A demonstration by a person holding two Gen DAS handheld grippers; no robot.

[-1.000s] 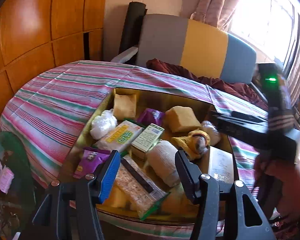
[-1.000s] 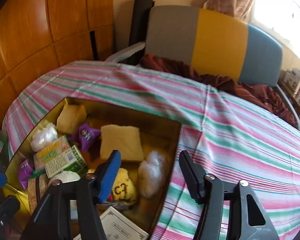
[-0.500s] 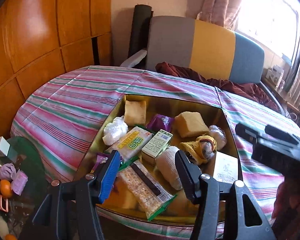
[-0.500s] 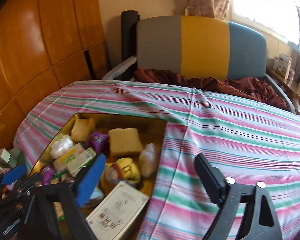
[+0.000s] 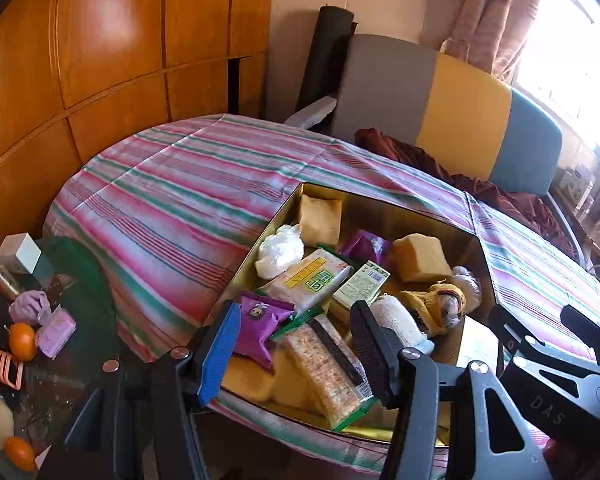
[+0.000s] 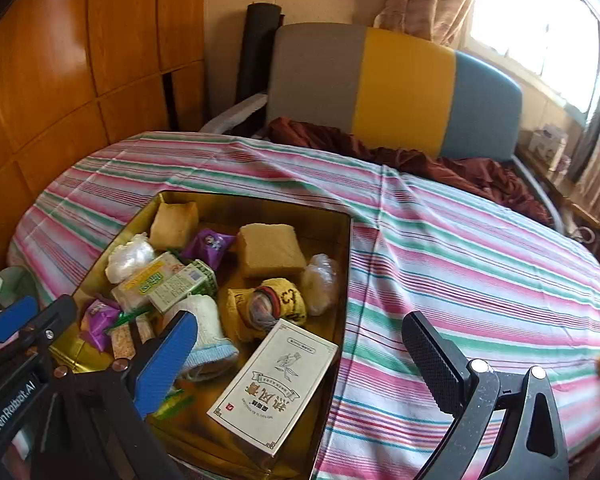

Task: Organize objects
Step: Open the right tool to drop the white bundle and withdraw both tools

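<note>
A gold tray (image 5: 476,240) on the striped cloth holds several snacks and small items. Among them are a purple packet (image 5: 256,328), a cracker pack (image 5: 324,368), a green-and-white carton (image 5: 360,284), a sponge cake (image 6: 268,250), a yellow sock roll (image 6: 272,300) and a white bandage roll (image 6: 204,320). A white printed box (image 6: 276,384) lies at the near right of the tray (image 6: 346,248). My left gripper (image 5: 296,340) hangs open over the tray's near end, holding nothing. My right gripper (image 6: 300,332) is above the tray's right edge, jaws opening wide, nothing pressed between them.
The striped cloth (image 6: 460,264) stretches free to the right of the tray. A grey, yellow and blue chair (image 6: 396,88) with a maroon cloth (image 6: 420,160) stands behind. A glass side table (image 5: 60,320) at left carries oranges and small bottles. A wood-panelled wall lies to the left.
The right gripper's jaws have spread much wider, and it has drawn back and up from the tray. The left gripper has pulled back slightly, jaws unchanged.
</note>
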